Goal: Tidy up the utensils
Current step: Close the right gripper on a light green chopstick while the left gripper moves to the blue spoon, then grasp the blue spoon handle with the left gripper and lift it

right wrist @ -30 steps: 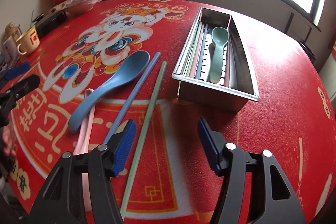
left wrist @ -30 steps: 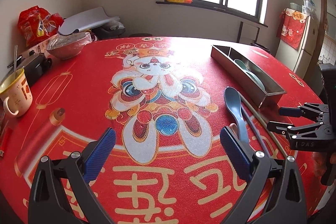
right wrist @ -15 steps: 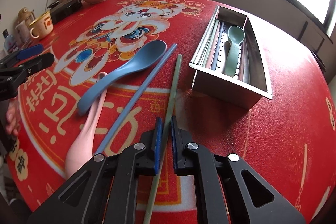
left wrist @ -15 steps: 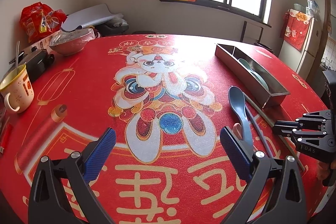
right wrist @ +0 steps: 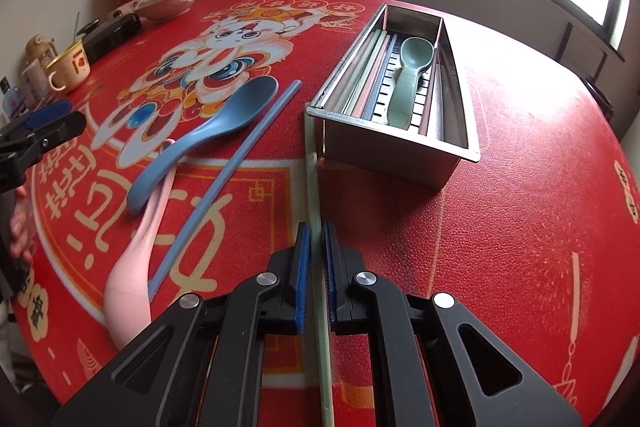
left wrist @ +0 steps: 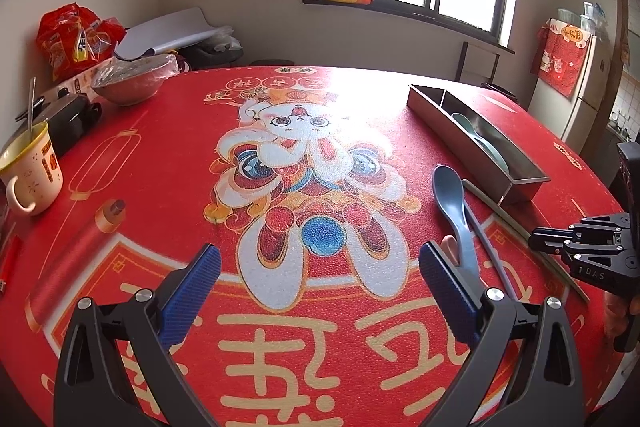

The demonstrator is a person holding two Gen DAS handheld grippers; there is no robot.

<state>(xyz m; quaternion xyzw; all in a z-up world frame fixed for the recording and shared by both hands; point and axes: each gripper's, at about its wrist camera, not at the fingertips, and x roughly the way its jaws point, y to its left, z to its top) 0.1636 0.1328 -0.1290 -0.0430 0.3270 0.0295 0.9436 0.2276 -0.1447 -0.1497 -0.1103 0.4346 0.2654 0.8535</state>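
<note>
My right gripper (right wrist: 314, 247) has its fingers clamped on the green chopstick (right wrist: 311, 171), which lies on the surface with its far tip beside the tray (right wrist: 404, 157). I'd lift it level, then lay it alongside the sticks already inside. My left gripper (left wrist: 320, 291) hangs wide open, empty. Only the right view shows the tray's contents and the pink spoon (right wrist: 132, 267) under the blue spoon (right wrist: 208, 131).

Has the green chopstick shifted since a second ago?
Yes. The green chopstick, now clamped in the right gripper, has swung its far tip toward the metal tray; earlier it lay well clear, nearer the blue chopstick.
</note>
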